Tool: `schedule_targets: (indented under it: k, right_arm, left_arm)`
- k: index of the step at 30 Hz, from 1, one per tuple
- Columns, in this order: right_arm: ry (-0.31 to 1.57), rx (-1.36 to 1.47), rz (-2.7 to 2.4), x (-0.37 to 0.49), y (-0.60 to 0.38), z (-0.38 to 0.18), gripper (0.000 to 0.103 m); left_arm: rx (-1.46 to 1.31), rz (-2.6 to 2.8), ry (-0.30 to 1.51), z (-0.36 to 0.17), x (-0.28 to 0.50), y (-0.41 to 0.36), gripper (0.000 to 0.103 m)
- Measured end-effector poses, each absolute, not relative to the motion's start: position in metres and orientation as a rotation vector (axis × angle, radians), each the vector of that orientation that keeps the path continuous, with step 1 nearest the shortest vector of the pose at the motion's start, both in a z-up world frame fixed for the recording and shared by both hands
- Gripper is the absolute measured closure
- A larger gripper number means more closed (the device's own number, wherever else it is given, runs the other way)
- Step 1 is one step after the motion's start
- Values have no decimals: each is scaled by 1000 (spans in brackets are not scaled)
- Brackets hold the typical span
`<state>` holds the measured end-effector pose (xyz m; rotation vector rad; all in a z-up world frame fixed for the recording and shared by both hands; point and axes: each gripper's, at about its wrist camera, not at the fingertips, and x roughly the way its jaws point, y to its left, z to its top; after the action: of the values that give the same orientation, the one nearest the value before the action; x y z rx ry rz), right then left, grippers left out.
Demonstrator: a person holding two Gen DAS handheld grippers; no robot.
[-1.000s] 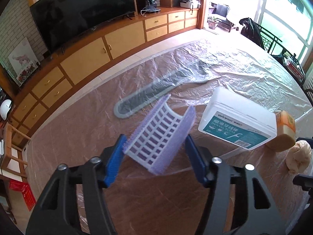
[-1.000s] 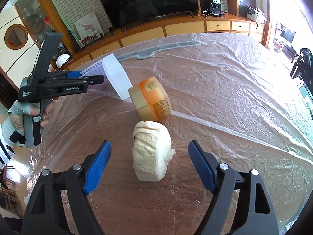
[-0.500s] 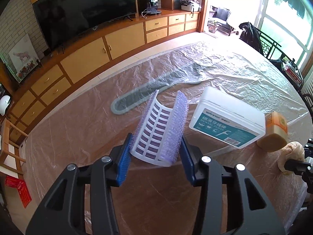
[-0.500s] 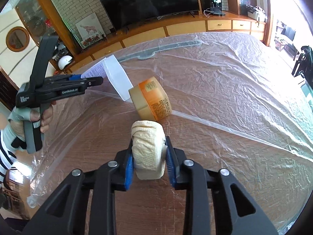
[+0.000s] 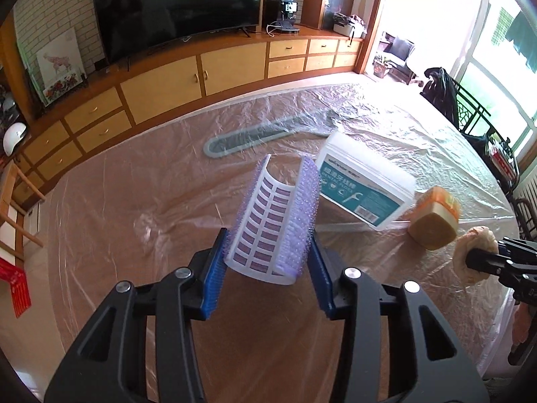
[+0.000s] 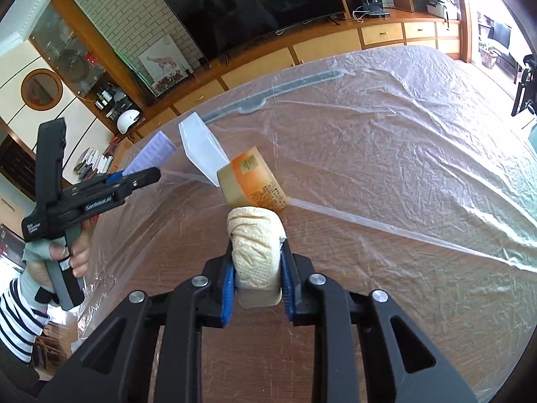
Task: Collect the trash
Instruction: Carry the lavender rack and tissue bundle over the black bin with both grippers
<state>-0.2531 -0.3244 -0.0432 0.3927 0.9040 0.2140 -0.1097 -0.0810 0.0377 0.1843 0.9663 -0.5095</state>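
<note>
My left gripper [image 5: 266, 258] is shut on a bent purple-and-white plastic grid piece [image 5: 275, 225], squeezed into a U and held above the table. In the right wrist view that same left gripper [image 6: 134, 176] shows at the left with the purple grid piece [image 6: 156, 151] in it. My right gripper [image 6: 256, 277] is shut on a crumpled cream paper wad [image 6: 256, 245]. A white dental floss box [image 5: 362, 186] and an orange-labelled jar [image 5: 434, 223] lie on their sides on the table, just beyond the grippers.
Crinkled clear plastic sheeting [image 6: 402, 141] covers the brown table [image 5: 268, 352]. A long grey flat piece [image 5: 255, 134] lies under the sheet at the far side. A TV cabinet [image 5: 201, 70] runs behind the table. A person's hand [image 6: 60, 258] in a striped sleeve holds the left gripper.
The right gripper went from wide open to shut on the paper wad. The left gripper squeezed the grid piece narrower and lifted it a little.
</note>
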Motion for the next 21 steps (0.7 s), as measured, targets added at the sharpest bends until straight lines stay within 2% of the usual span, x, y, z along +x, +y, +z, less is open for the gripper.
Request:
schedule_targets:
  k: [21]
  right_arm:
    - [881,329,330,-295,-337,-15,80]
  left_arm:
    - [85,-474,938,55,-231,-90,57]
